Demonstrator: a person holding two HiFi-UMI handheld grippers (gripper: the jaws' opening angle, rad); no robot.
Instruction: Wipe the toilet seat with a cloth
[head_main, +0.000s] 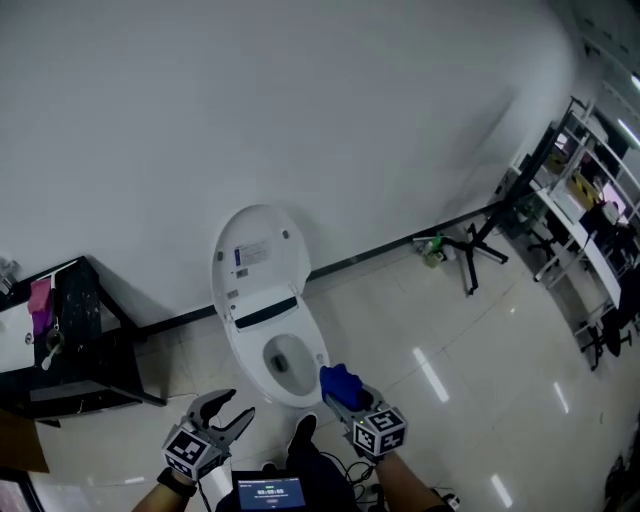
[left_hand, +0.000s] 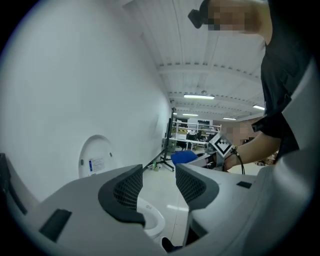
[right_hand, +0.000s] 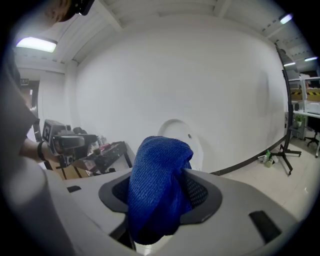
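Observation:
A white toilet (head_main: 272, 340) stands against the wall with its lid (head_main: 258, 250) raised and the seat (head_main: 316, 352) down around the bowl. My right gripper (head_main: 338, 390) is shut on a bunched blue cloth (head_main: 338, 382) (right_hand: 159, 185), held just off the seat's front right rim. My left gripper (head_main: 228, 412) (left_hand: 156, 186) hovers open and empty to the left of the toilet's front. In the left gripper view the toilet's bowl (left_hand: 150, 219) shows below the jaws, and the lid (left_hand: 96, 159) stands at the left.
A black table (head_main: 82, 345) with clutter stands left of the toilet. A black stand (head_main: 472, 248) and a green bottle (head_main: 432, 250) sit by the wall at right, with shelving (head_main: 585, 230) further right. A person's shoe (head_main: 302, 435) rests before the toilet.

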